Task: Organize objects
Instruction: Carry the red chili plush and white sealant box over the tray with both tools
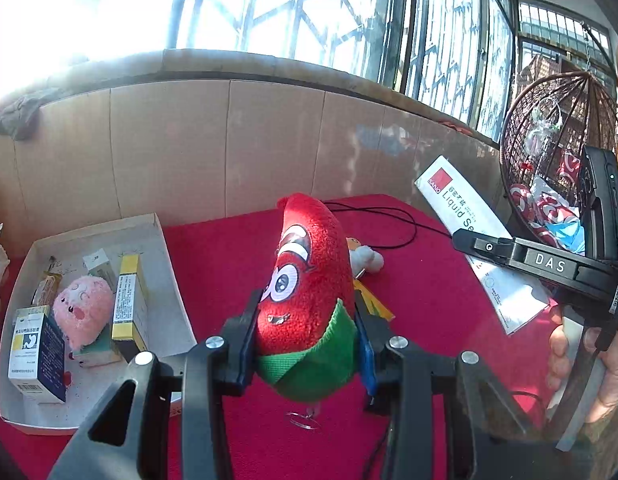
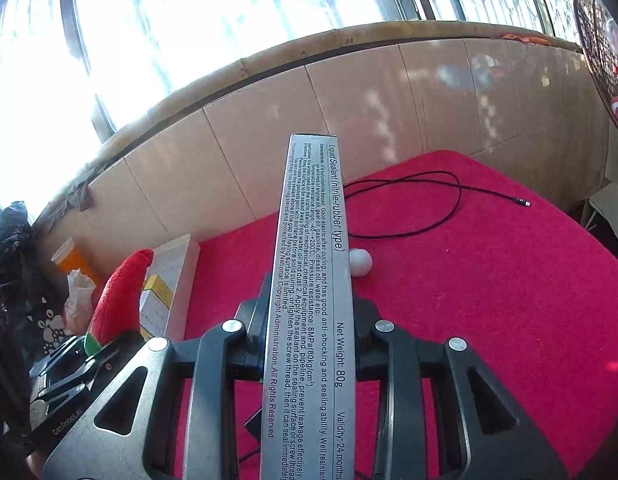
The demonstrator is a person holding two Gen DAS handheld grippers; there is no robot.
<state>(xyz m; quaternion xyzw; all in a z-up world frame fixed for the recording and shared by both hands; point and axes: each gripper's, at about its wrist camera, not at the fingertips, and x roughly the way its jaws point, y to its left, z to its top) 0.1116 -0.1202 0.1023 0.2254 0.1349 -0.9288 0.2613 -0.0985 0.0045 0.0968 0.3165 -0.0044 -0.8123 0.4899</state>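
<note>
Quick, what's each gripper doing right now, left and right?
Left gripper: shut on the red plush toy, lifted off the table.
Right gripper: shut on the long sealant box, held up.

Table covered by a red cloth (image 2: 489, 280), its far edge set against a tiled wall. On the cloth: a shallow white cardboard tray (image 1: 165, 280) near the left edge, holding boxes and a pink plush; a black cable (image 2: 429, 208) looped near the far edge, its plug end lying toward the far right corner; a small white plush piece (image 2: 361, 262) in the middle, just in front of the cable loop. A yellow flat item (image 1: 375, 304) lies on the cloth near the white piece; it is mostly hidden and cannot be identified.
</note>
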